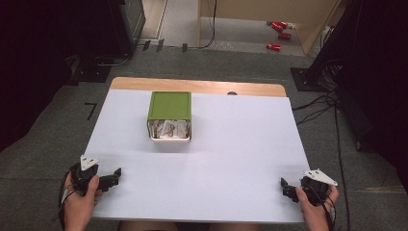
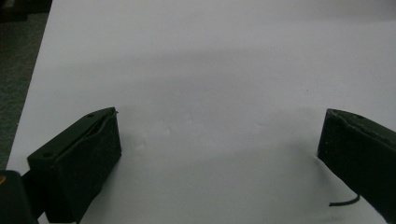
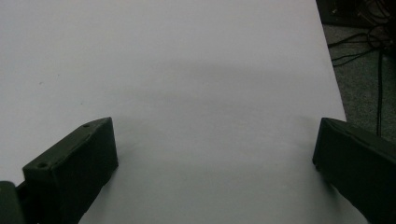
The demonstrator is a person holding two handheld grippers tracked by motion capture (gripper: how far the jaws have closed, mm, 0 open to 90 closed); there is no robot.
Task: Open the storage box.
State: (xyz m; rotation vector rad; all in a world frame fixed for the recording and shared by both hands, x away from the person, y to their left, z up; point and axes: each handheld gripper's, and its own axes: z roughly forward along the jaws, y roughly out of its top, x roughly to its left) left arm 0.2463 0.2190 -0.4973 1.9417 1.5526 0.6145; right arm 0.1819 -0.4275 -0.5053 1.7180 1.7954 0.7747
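- Two tools sat at the near edge of the bench, one in each hand: the left tool [image 1: 114, 176] at about 8 o'clock from the bench's middle, the right tool [image 1: 287, 187] at about 4 o'clock.
- Left tool: its jaws stood wide apart with nothing between them; in the left gripper view [image 2: 217, 154] only bare white surface lay in the gap. A grey three-cornered plate topped it, and the left hand [image 1: 81, 202] wrapped its body from below.
- Right tool: its jaws were likewise spread wide and empty; the right gripper view [image 3: 215, 158] showed white surface between them and the bench's edge at about 2 o'clock, with cables on the floor beyond. The right hand [image 1: 315, 207] gripped it from below.
- Both tools pointed inward toward each other, well apart, each low over or resting on the white sheet; I could not tell which.
- Bench [image 1: 240, 159]: covered by a white sheet, with a strip of bare wood along the far edge at 12 o'clock.
- Green box [image 1: 169, 116]: it stood at about 11 o'clock from the bench's middle, well apart from both tools, lying on its side with the open mouth toward the person. Pale crumpled contents [image 1: 169, 129] showed inside; what they were I could not tell.
- Floor past the bench: red cans [image 1: 278, 33] lay scattered at about 1 o'clock, near a wooden panel.
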